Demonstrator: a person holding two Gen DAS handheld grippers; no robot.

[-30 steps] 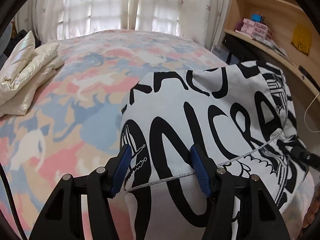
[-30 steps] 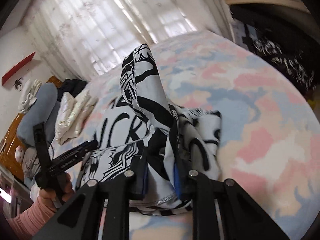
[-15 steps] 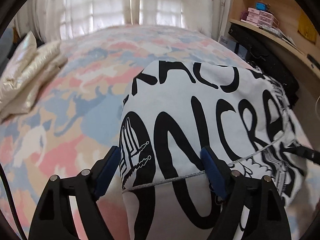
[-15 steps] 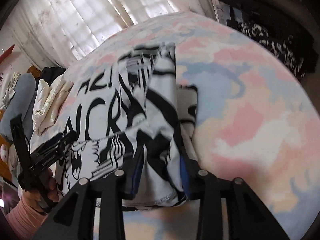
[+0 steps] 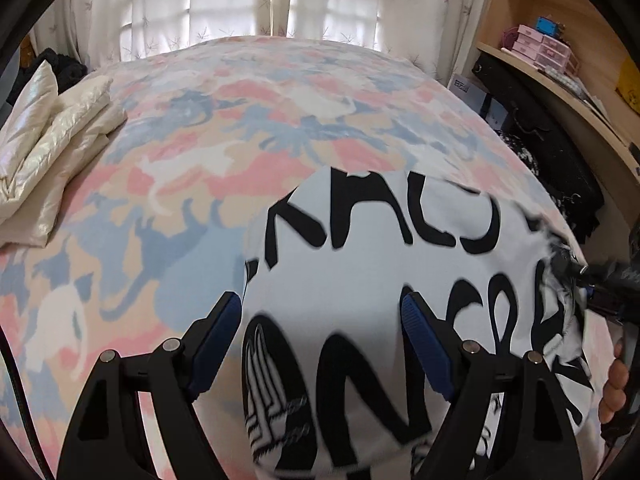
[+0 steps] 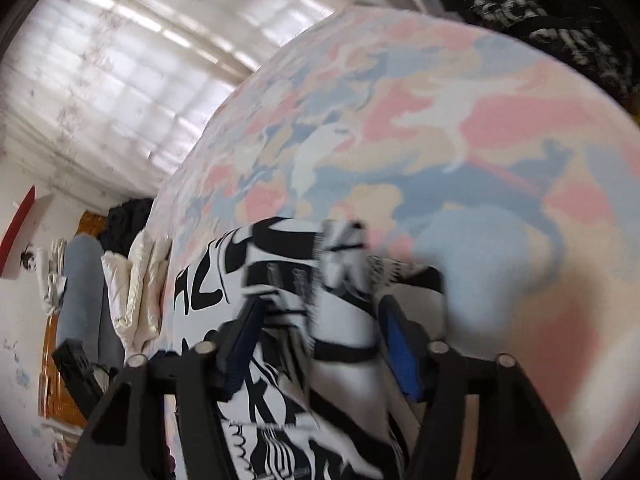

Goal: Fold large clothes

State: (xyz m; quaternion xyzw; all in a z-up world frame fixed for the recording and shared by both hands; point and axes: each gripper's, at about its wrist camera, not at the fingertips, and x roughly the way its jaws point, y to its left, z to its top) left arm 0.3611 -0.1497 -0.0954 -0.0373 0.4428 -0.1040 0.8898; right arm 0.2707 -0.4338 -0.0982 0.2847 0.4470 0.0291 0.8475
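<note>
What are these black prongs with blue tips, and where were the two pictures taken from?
There is no robot here. A person holds a two-finger gripper in each hand, and a wide-angle camera on each one looks out along its fingers. One picture comes from the left gripper, the other from the right gripper.

Both look down on a bed with a pink, blue and cream bedspread. On it lies a white garment with big black lettering. A folded cream padded piece sits at the left side of the bed.

The left gripper is open. Its jaws have just been opening, and the garment lies below them, not gripped. The right gripper's jaws have just been closing around a bunched fold of the garment. The blur hides whether the pads press on it.
</note>
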